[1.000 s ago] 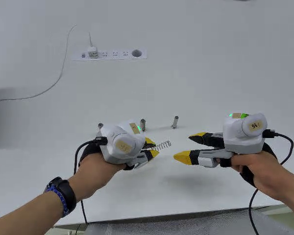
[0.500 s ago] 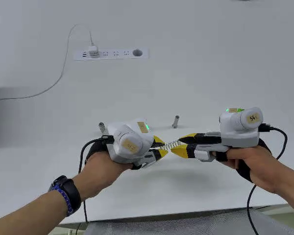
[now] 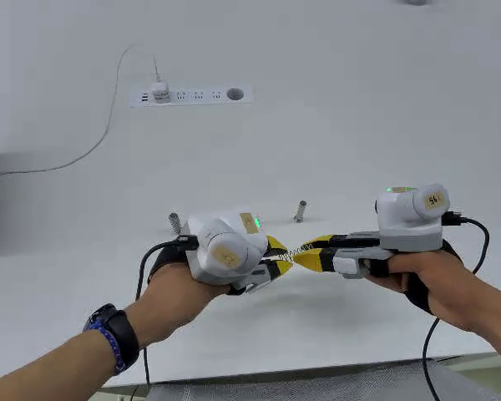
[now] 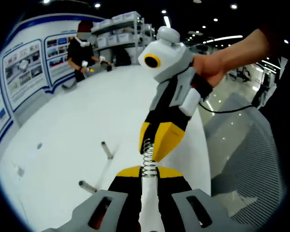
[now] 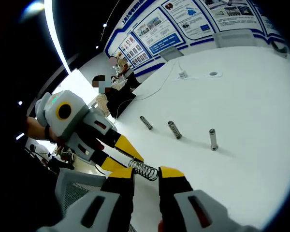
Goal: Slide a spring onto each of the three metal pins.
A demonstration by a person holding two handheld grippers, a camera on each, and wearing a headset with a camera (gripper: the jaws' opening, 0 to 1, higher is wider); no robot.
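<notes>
while left gripper (image 4: 144,171) pinches the spring (image 4: 148,155), right gripper (image 5: 146,174) straddles its free end. clamped or not, can't tell.

White worktop (image 3: 384,100) — matte, plain. Near the far edge, left of centre: white power strip (image 3: 192,95) w/ a white plug (image 3: 159,88) in it. Thin grey cable (image 3: 109,113) curves from there off toward the left edge. Toward the near edge, three metal pins stand upright in a row, apart — left pin (image 3: 174,222) and mid pin (image 5: 174,129) each sleeved by a spring (image 5: 145,122), right pin (image 3: 301,210) bare.
</notes>
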